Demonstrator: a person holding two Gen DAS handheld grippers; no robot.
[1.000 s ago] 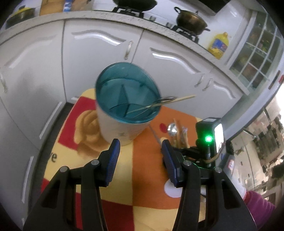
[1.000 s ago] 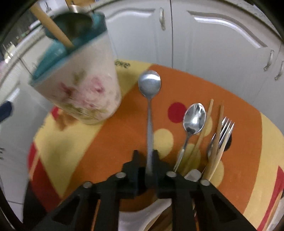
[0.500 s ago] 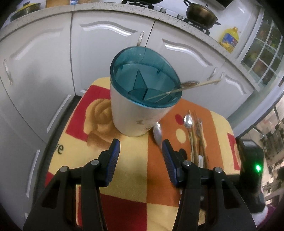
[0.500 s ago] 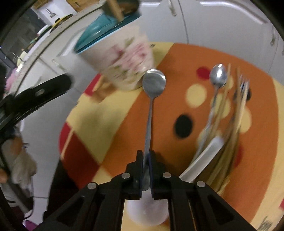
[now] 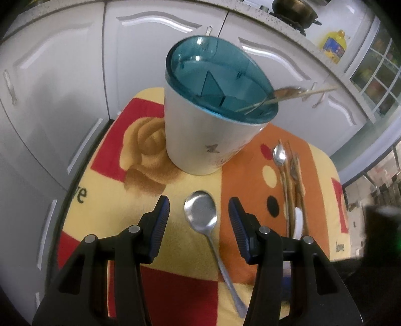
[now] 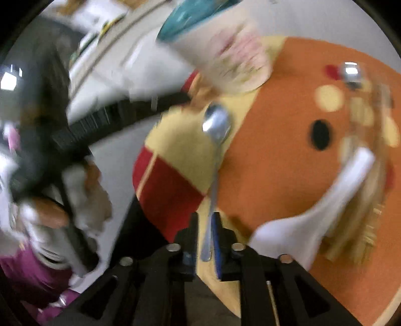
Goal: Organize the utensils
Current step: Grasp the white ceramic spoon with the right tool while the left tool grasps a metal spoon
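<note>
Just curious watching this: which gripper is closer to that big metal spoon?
The right. The right gripper is shut on the metal spoon by its handle, while the left gripper hangs open, its fingers either side of the bowl, not touching.

I see white cabinet doors (image 5: pixel 140 47) under a speckled countertop (image 5: pixel 250 12); a dark pot (image 5: pixel 294 11) sits above, glass-front cupboard (image 5: pixel 376 72) at right.

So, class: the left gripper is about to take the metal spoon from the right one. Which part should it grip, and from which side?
The bare handle just below the bowl. The spoon sits between the open left gripper fingers, its handle end pinched by the right gripper. Close across the thin handle from above; the wide bowl would probably slip.
</note>
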